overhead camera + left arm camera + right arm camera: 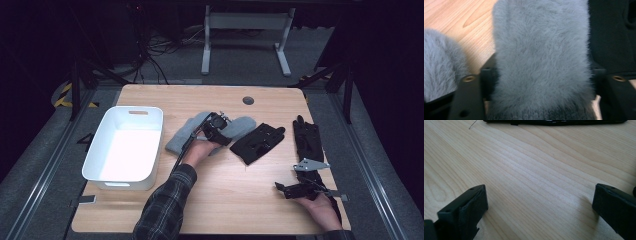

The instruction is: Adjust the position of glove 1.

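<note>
My left gripper (216,126), frame centre: jaws around fluffy grey mitten (541,57) | my right gripper (295,189), lower right: wide open, empty

Left gripper view is basically all fluff: a grey fuzzy mitten (541,57) sits right between the left claw's (541,82) two black jaws, one on each side, both touching the fur. Another grey fuzzy piece (441,65) pokes in at left. Wooden counter (461,22) behind, something black (611,35) at right.
</note>
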A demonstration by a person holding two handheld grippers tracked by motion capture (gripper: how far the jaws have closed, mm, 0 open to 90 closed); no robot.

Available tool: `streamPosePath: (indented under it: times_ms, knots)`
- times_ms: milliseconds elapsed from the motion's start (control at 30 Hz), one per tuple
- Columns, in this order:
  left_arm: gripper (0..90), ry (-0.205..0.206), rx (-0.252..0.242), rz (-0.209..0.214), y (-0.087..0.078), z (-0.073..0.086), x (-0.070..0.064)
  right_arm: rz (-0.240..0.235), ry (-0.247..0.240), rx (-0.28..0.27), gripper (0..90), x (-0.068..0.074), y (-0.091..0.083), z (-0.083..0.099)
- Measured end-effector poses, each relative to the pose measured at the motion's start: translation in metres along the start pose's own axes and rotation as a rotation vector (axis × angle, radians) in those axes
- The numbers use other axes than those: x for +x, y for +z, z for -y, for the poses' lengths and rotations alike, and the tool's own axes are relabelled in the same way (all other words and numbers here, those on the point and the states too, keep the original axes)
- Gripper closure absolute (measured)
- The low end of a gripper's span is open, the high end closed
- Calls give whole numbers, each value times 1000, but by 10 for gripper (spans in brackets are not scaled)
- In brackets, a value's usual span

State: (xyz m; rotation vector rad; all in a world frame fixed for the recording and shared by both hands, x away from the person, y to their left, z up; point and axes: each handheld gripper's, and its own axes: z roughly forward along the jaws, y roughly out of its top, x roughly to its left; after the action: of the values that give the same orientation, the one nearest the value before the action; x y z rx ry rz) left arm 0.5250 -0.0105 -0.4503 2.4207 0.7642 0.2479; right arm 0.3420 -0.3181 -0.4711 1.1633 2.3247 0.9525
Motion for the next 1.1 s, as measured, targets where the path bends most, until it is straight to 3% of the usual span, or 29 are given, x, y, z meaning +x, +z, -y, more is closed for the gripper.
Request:
streamPosePath:
  times_ms: [233, 600, 1100]
  knots:
    - [493, -7, -31, -10, -9, -1, 0, 0, 0, 0, 4, 0, 0, 0]
    - [511, -50, -70, 29, -34, -2, 0, 0, 0, 0, 3, 0, 0, 0]
    - [523, -27, -109, 93, -83, 10, -29, 1, 1, 0, 3, 0, 0, 0]
